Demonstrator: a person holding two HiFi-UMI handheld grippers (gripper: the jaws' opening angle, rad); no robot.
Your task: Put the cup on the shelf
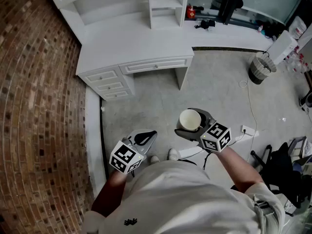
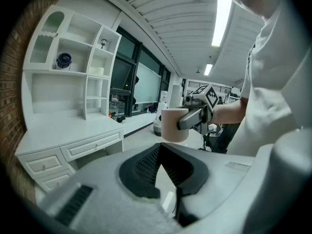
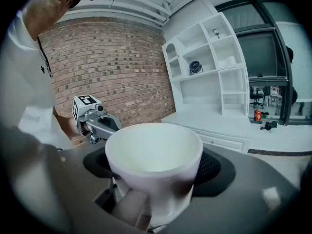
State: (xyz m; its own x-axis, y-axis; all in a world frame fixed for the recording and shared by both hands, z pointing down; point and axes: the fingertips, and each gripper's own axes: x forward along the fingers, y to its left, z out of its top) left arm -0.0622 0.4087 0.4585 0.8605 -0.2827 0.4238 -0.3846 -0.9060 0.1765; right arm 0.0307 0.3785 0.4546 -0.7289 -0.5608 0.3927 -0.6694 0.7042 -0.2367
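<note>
A white cup (image 1: 190, 119) sits upright between the jaws of my right gripper (image 1: 184, 123), which is shut on it above the floor. The right gripper view is filled by the cup (image 3: 153, 157), its mouth open and empty. From the left gripper view the cup (image 2: 174, 124) shows side-on in the right gripper (image 2: 195, 115). My left gripper (image 1: 146, 137) is held low at the left with its jaws together and nothing in them. The white shelf unit (image 1: 165, 4) stands on a white desk (image 1: 131, 43) ahead of me.
A brick wall (image 1: 34, 106) runs along the left. One shelf compartment holds a dark blue thing (image 2: 64, 60). On the floor are a bin (image 1: 261, 68), a power strip (image 1: 248, 129) with cables, and black gear (image 1: 282, 169) at the right. A red item (image 1: 190, 11) lies on the window ledge.
</note>
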